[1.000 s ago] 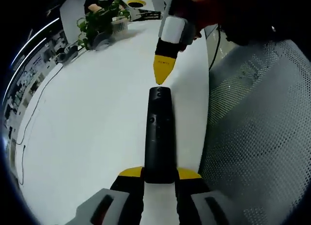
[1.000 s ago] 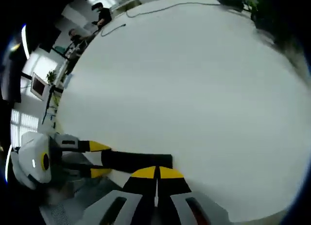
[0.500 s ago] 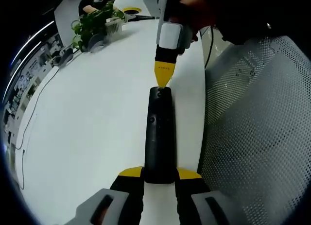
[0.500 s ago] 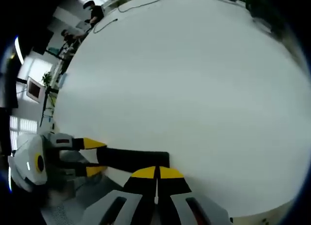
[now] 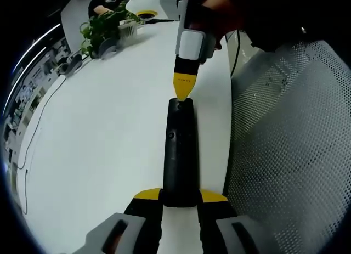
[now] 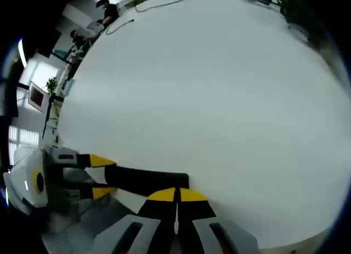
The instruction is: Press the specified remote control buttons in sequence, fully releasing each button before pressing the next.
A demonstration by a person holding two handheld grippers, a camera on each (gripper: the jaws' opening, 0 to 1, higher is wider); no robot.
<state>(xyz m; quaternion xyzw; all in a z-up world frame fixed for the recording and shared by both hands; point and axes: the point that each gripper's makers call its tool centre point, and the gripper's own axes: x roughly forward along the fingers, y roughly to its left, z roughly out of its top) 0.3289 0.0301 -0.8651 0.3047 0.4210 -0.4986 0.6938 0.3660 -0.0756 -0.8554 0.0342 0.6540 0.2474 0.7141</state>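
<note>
Two claws are working one remote (image 5: pixel 180 155).
Left claw (image 5: pixel 180 196) is pinching its near end; right claw (image 5: pixel 184 89), pressed together, is touching its far-end button — release seems next.

Table: a white tabletop (image 5: pixel 109 128) is spreading wide.
Chair: a grey mesh chair (image 5: pixel 290 155) is standing beside it.
Plant: a green plant (image 5: pixel 104 26) is sitting far off.

A matt black plastic remote (image 5: pixel 180 155) lies on a smooth white table (image 5: pixel 98 133) beside perforated mesh fabric (image 5: pixel 296 144).

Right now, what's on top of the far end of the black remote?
The right gripper has its closed yellow tip on the remote at its far end. The button beneath the tip is covered, so contact can't be confirmed.
</note>
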